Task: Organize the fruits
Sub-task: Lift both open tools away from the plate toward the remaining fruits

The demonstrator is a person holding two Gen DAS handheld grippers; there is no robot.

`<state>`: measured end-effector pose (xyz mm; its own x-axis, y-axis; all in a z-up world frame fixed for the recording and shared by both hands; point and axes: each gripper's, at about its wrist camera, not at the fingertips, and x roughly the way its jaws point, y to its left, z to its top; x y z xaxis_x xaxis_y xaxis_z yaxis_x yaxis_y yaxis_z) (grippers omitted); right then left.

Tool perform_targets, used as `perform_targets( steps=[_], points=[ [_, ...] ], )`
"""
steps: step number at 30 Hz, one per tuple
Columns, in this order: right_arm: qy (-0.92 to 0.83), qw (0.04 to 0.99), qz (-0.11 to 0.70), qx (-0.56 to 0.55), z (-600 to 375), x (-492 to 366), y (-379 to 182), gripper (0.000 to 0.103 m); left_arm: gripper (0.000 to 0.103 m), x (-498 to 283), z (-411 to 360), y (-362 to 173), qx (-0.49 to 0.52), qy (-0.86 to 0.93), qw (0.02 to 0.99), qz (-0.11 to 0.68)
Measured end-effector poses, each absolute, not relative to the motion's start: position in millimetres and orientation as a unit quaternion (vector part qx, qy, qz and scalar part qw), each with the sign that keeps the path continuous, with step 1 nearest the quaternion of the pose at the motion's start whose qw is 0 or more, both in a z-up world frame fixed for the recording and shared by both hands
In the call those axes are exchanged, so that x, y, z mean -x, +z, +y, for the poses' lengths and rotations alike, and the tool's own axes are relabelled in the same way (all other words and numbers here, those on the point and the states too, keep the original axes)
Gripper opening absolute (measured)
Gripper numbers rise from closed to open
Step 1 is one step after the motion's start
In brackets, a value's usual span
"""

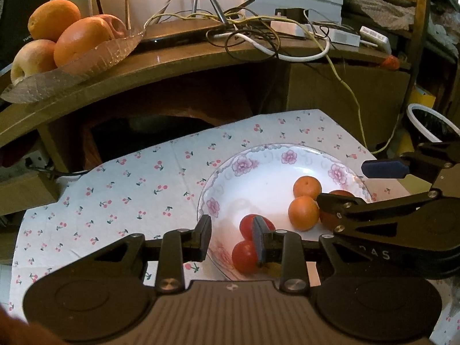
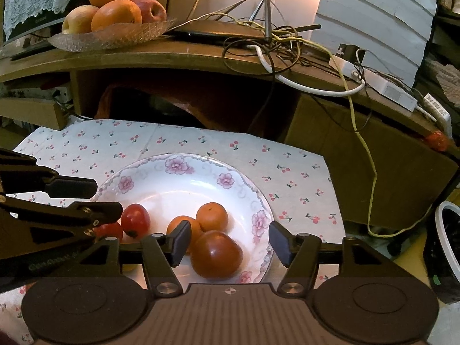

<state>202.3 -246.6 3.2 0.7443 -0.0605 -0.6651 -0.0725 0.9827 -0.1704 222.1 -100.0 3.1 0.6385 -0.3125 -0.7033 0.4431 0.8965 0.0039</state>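
A white floral plate (image 1: 256, 184) (image 2: 184, 184) sits on a cherry-print cloth. It holds two small oranges (image 1: 303, 213) (image 2: 212, 216), two red tomatoes (image 1: 244, 256) (image 2: 135, 220) and a larger orange-red fruit (image 2: 216, 253). My left gripper (image 1: 232, 237) is open and empty over the plate's near left rim, its right finger just in front of the tomatoes. My right gripper (image 2: 230, 243) is open, its jaws standing either side of the larger fruit without touching it. Each gripper shows in the other's view, my right (image 1: 356, 185) and my left (image 2: 106, 198).
A glass dish (image 1: 95, 57) (image 2: 115, 36) of oranges and apples stands on the wooden shelf (image 1: 184, 57) behind. Tangled cables (image 2: 287, 43) and white adapters lie on the shelf's right. A white-rimmed bin (image 2: 448, 247) stands at right.
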Motion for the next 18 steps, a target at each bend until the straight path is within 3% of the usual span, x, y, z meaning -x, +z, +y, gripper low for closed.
perform_targets(
  steps=[18],
  points=[
    [0.000, 0.930, 0.352, 0.101, -248.8, -194.7, 10.1, 0.061, 0.037, -212.1, -95.2, 17.0, -0.085, -0.209, 0.907, 0.354]
  ],
)
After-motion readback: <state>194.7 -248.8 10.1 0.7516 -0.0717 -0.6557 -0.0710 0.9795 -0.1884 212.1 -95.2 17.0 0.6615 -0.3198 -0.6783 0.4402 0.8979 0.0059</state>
